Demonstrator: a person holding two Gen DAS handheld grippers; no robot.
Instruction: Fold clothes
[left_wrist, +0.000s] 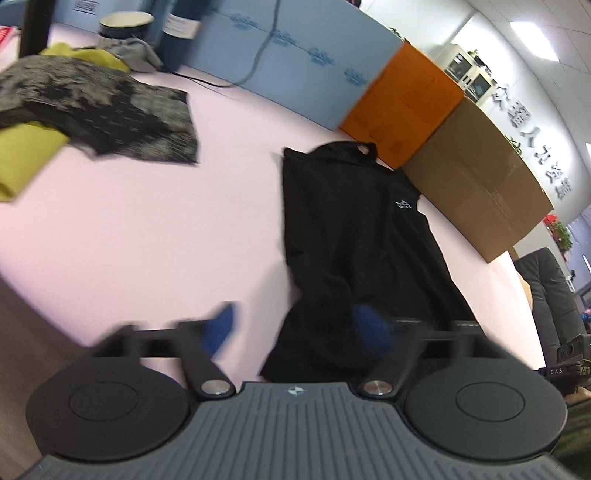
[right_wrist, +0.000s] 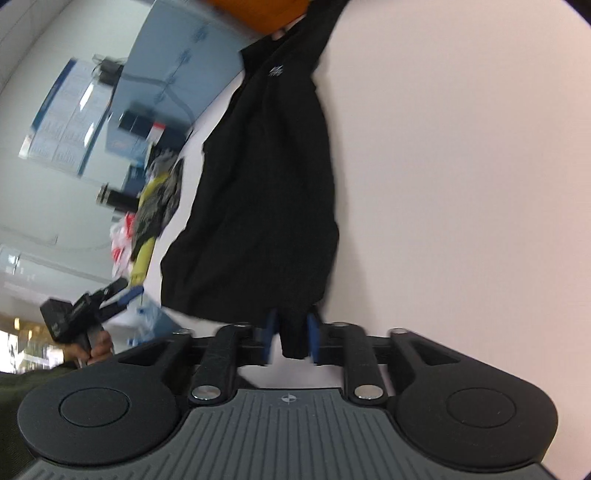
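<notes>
- Blue-padded fingers of the right gripper stand narrow, with a hanging fold of the black jacket between them; whether the pads press the cloth cannot be told.
- Jaws of the left gripper stand wide, one blue pad over bare tabletop, the other against the jacket's near hem, gripping nothing.
- Stretched lengthwise across the pale pink table, the jacket lies folded narrow, its small chest logo facing up and its collar near an orange box.
- Beside that, a brown cardboard box lines the table's far edge.
- Well apart at the left, a grey-and-black patterned garment lies heaped on yellow-green cloth.
</notes>
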